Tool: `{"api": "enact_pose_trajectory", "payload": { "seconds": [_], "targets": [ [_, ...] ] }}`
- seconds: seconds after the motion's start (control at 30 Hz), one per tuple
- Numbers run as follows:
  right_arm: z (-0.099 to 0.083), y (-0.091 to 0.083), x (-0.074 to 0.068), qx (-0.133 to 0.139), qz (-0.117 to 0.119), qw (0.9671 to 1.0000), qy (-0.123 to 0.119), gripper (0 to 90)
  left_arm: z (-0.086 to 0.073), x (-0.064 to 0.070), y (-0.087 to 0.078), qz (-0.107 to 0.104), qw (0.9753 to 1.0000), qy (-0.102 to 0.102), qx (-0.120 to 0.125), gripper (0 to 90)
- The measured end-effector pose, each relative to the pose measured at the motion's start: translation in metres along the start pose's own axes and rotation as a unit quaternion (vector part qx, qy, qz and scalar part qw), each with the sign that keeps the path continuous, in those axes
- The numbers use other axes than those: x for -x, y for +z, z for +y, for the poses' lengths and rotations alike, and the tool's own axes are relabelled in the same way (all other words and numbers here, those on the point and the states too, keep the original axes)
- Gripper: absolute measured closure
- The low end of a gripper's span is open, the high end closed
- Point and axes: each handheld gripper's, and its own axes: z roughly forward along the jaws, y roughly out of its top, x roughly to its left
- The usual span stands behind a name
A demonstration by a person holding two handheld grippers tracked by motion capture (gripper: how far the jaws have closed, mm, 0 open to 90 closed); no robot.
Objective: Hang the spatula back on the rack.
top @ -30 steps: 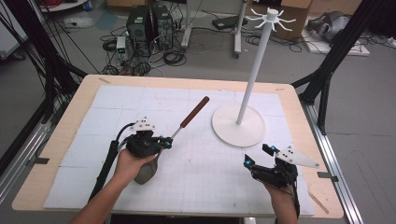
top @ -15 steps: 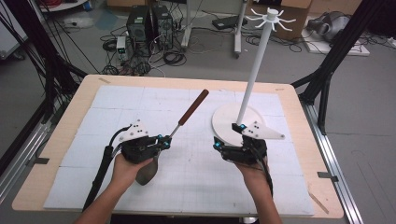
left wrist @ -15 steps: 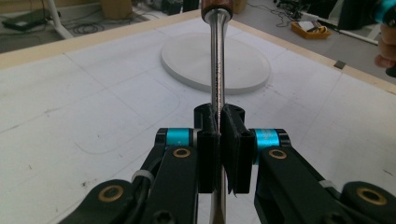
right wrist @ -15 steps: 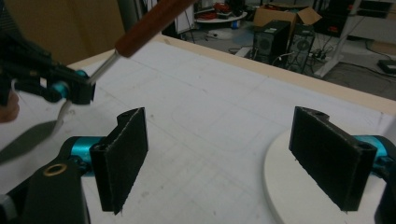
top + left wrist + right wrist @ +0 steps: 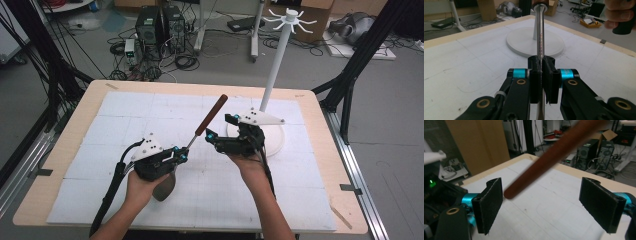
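Note:
A long utensil with a brown handle [image 5: 210, 116] and a thin metal shaft [image 5: 540, 47] slants up over the table's middle. Its dark head [image 5: 164, 187] shows under the left hand. My left gripper [image 5: 178, 154] [image 5: 541, 75] is shut on the shaft. My right gripper [image 5: 210, 136] [image 5: 541, 205] is open, its pads [image 5: 490, 201] wide apart on either side of the blurred brown handle [image 5: 554, 155], whose end hangs near the left pad without touching it.
A white stand with a round base [image 5: 276, 145] [image 5: 524, 43], a tall pole [image 5: 278, 65] and hooks on top [image 5: 290, 17] rises just behind the right gripper. White mats cover the wooden table [image 5: 320, 150]. The right hand [image 5: 619, 15] appears in the left gripper view.
The right gripper has swung from the table's front right corner leftward and forward to the utensil's handle. The left gripper keeps its hold and has raised the handle slightly.

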Motion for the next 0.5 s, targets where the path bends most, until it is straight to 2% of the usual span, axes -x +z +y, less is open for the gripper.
{"api": "enact_pose_trajectory", "payload": {
  "seconds": [0.13, 0.23, 0.37, 0.5],
  "targets": [
    [0.009, 0.009, -0.007, 0.005, 0.010, 0.9999, 0.006, 18.2, 0.001, 0.004, 0.002, 0.001, 1.0000, -0.003, 0.006, 84.1],
    [0.012, 0.012, -0.011, 0.004, 0.008, 0.9999, 0.007, 18.3, 0.001, 0.005, 0.003, 0.002, 1.0000, -0.003, 0.005, 84.1],
    [0.016, 0.012, -0.014, 0.019, 0.010, 0.9997, 0.015, 19.1, 0.001, 0.007, 0.003, 0.005, 1.0000, -0.001, 0.006, 84.1],
    [0.021, 0.011, -0.014, 0.031, 0.011, 0.9992, 0.023, 25.4, 0.001, 0.010, 0.003, 0.007, 0.9999, 0.001, 0.008, 84.0]
  ]
}}
